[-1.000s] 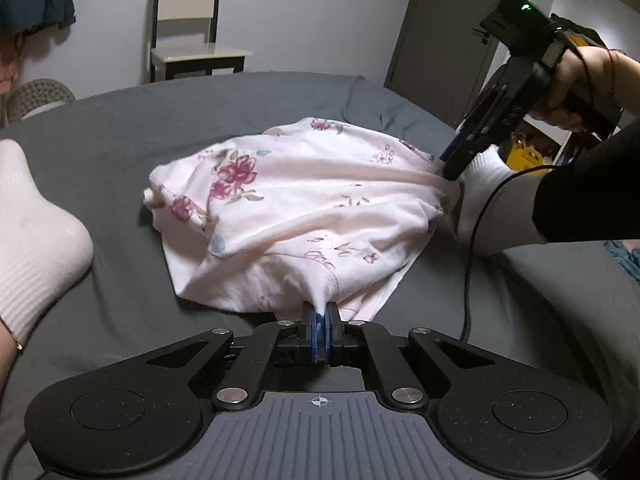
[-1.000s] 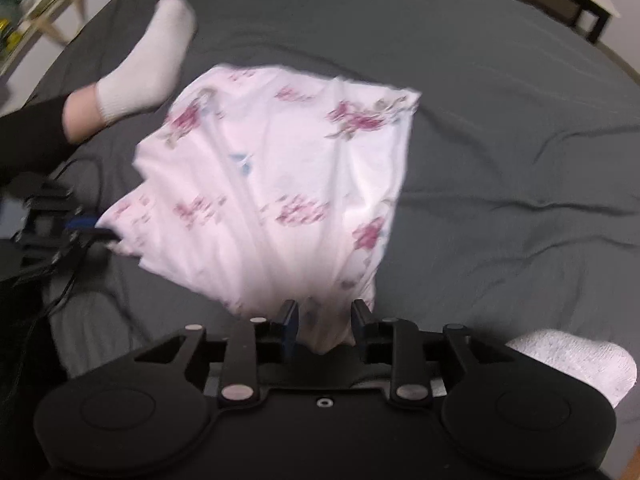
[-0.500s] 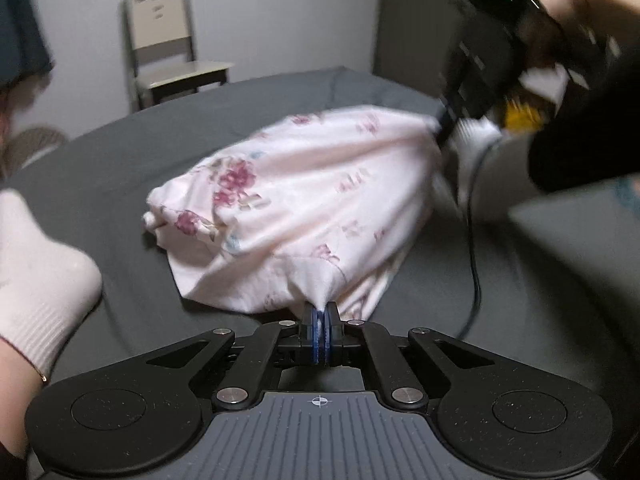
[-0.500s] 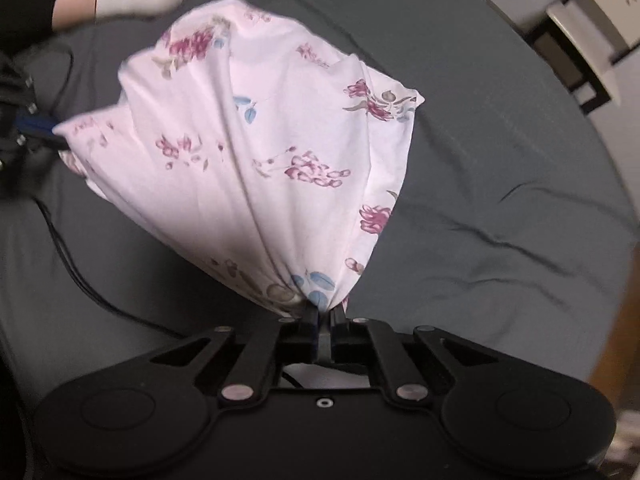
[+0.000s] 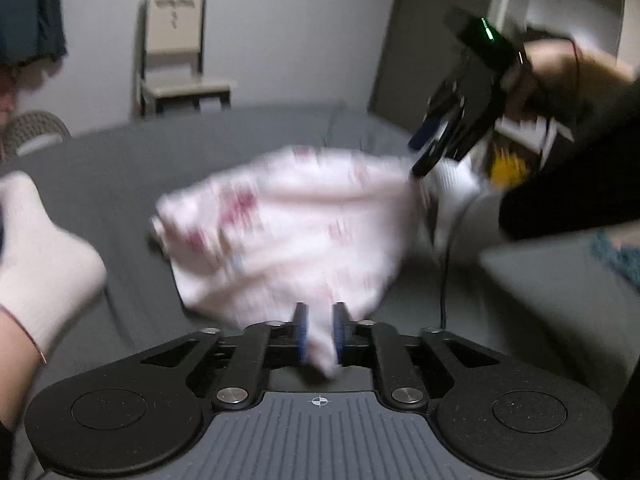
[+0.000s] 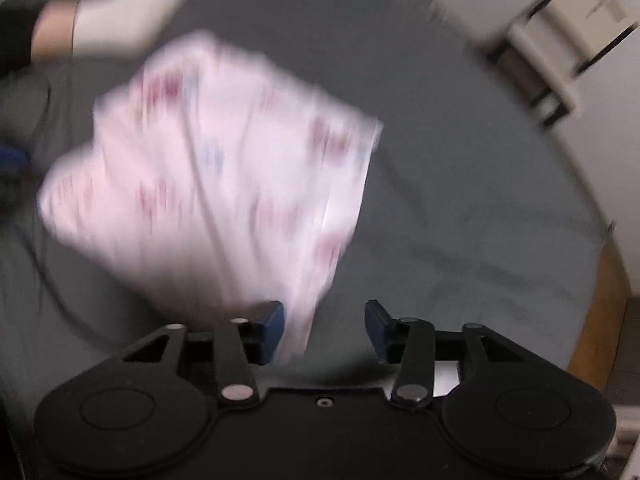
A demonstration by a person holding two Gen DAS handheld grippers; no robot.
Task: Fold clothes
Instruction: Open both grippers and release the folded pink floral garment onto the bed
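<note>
Chair (image 5: 176,60) at 11 o'clock only in left view, left gripper (image 5: 319,334) fingers slightly parted around blurred floral garment (image 5: 296,224), right gripper (image 6: 324,330) fingers wide apart, cloth brushing one finger, grey bed (image 6: 460,200).

place: home bedroom | evidence: bed under a dark grey sheet (image 5: 240,148); cream wooden chair (image 5: 176,60) against a plain wall; dark door (image 5: 432,40); person's white-socked foot (image 5: 44,256) on the bed

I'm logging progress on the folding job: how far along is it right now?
Early stage. Done: the floral garment looks bunched or roughly doubled over on the gray bed, though blur hides any neat fold. In hand: both the left tool and right tool stand open, cloth loose between their fingers. Left: flattening and clean folds.
</note>
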